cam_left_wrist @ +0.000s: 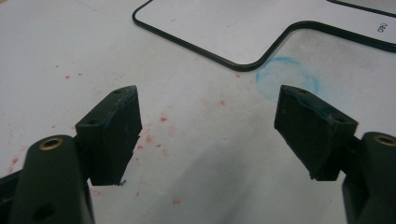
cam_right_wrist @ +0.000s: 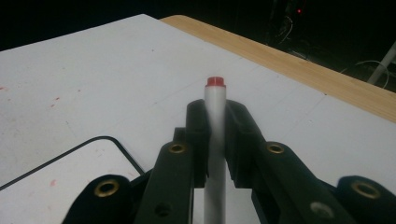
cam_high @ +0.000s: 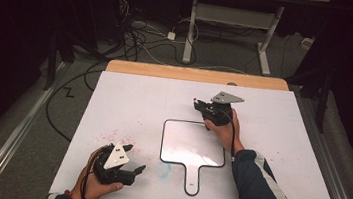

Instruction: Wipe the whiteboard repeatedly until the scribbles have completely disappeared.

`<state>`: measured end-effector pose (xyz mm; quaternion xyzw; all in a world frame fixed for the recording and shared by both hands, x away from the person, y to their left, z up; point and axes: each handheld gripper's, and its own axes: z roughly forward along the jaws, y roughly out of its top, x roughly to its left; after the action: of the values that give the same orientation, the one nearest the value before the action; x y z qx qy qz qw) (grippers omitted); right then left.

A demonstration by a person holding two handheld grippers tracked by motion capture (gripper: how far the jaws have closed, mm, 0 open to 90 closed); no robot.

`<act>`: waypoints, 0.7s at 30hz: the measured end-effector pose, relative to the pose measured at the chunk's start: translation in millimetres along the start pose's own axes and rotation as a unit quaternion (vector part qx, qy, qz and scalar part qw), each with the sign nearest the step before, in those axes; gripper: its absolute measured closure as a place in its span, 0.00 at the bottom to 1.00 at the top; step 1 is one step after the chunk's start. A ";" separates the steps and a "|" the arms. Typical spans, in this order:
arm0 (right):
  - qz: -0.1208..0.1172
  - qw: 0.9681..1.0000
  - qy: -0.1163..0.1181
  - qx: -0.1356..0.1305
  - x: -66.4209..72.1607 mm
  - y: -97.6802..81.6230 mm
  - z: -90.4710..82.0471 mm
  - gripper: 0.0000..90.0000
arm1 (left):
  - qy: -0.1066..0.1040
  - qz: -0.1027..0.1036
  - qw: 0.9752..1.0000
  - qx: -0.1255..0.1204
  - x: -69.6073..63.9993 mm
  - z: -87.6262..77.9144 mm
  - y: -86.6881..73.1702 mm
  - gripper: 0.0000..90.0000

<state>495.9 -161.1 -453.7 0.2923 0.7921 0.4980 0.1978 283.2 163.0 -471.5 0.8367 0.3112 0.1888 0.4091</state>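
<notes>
Right tongs (cam_right_wrist: 215, 140) clenched on a white marker (cam_right_wrist: 215, 140), red end (cam_right_wrist: 215, 82) poking out past the tips. Held lengthwise between the pads, likely so the barrel stays steady for writing or wiping on the board. In the high view, right tongs (cam_high: 212, 111) above the worktop (cam_high: 280, 141), just past the far right corner of the small handled whiteboard (cam_high: 192, 146); marker's red end (cam_high: 195, 100) aimed away from the board, off the surface. Cannot tell whether red end is cap or tip.

Left tongs (cam_left_wrist: 205, 135) released, nothing between the pads, blue smears on the pad faces. Parked near the front left of the worktop (cam_left_wrist: 56, 42), left tongs (cam_high: 127, 162) pointing toward the board handle. Probably standing by to pin the board.

Board (cam_left_wrist: 224, 28) flat mid-worktop, handle toward the person, looks blank. Faint blue ring smudge (cam_left_wrist: 287, 77) beside the handle, red specks (cam_left_wrist: 161, 119) scattered round.
</notes>
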 end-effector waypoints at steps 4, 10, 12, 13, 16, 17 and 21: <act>0.004 1.000 0.004 -0.007 1.4 2.7 -3.9 0.90 | 0.006 0.010 1.000 0.006 1.6 0.6 1.2 0.25; 0.010 1.000 0.016 -0.018 2.3 5.4 -8.0 0.90 | 0.010 0.012 1.000 0.010 1.3 1.9 1.3 0.26; 0.012 0.999 0.026 -0.018 3.9 4.8 -6.8 0.90 | 0.008 0.011 1.000 0.011 1.6 2.1 1.2 0.26; 0.011 0.999 0.028 -0.019 4.6 4.6 -6.3 0.90 | 0.008 0.009 1.000 0.011 1.1 2.5 1.0 0.26; 0.007 0.999 0.029 -0.010 9.0 4.5 -4.0 0.90 | 0.008 0.012 1.000 0.012 1.5 2.6 1.4 0.26; 0.009 0.999 0.032 -0.009 10.0 4.0 -3.7 0.90 | 0.009 0.012 1.000 0.012 1.6 2.8 1.5 0.26; 0.010 1.000 0.027 0.002 9.5 0.9 -3.3 0.90 | 0.008 0.010 1.000 0.013 0.3 4.3 1.9 0.26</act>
<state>487.0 -156.7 -451.7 0.2869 0.7952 0.5062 0.1709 286.5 159.8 -472.6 0.8435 0.3080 0.1957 0.3940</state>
